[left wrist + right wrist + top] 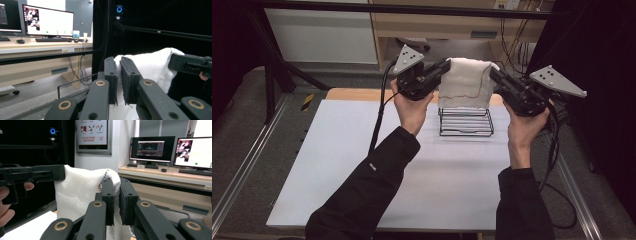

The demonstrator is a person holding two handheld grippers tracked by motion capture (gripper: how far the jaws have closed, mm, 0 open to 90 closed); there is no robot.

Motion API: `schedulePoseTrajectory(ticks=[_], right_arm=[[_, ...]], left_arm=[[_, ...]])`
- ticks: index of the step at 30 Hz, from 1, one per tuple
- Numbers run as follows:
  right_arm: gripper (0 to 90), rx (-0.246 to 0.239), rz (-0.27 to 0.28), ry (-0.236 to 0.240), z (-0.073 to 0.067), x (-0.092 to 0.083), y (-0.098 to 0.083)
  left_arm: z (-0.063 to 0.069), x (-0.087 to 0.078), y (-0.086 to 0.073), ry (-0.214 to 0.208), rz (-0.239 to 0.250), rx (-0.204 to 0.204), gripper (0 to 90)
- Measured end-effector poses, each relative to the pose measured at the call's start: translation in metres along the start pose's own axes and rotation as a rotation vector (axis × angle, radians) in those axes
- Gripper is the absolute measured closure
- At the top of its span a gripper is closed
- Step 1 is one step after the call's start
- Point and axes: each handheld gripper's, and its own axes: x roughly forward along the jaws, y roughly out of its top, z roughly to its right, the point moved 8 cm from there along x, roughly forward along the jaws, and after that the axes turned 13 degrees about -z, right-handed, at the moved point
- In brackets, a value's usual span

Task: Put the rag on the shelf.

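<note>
Left gripper (447, 65) is pinching the white towel's (464, 82) left top corner, jaws nearly closed on the fabric. Towel is hanging stretched between both tools, above the black wire rack (465, 121) sitting on the white table (362, 170). Right gripper (493, 72) is clamping the right top corner, jaws likewise nearly closed.

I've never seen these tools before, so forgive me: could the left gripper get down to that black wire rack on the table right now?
Probably not as things stand. The left gripper is shut on the white towel, which the right gripper also holds, hanging over the wire rack. It would likely have to let go first.
</note>
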Motion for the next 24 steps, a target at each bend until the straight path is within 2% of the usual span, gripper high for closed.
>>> schedulePoseTrajectory(ticks=[9, 16, 24], right_arm=[[83.7, 0.010, 0.013, -0.016, 0.012, 0.002, 0.014], [83.7, 0.006, 0.008, -0.028, 0.018, 0.007, 0.022], [83.6, 0.016, 0.006, -0.037, 0.027, 0.016, 0.029]], left_arm=[[0.000, 0.010, 0.015, 0.008, 0.013, 0.000, 83.6], [-0.007, 0.022, 0.022, 0.007, 0.019, -0.028, 83.6], [-0.012, 0.031, 0.029, 0.023, 0.018, -0.026, 83.6]])
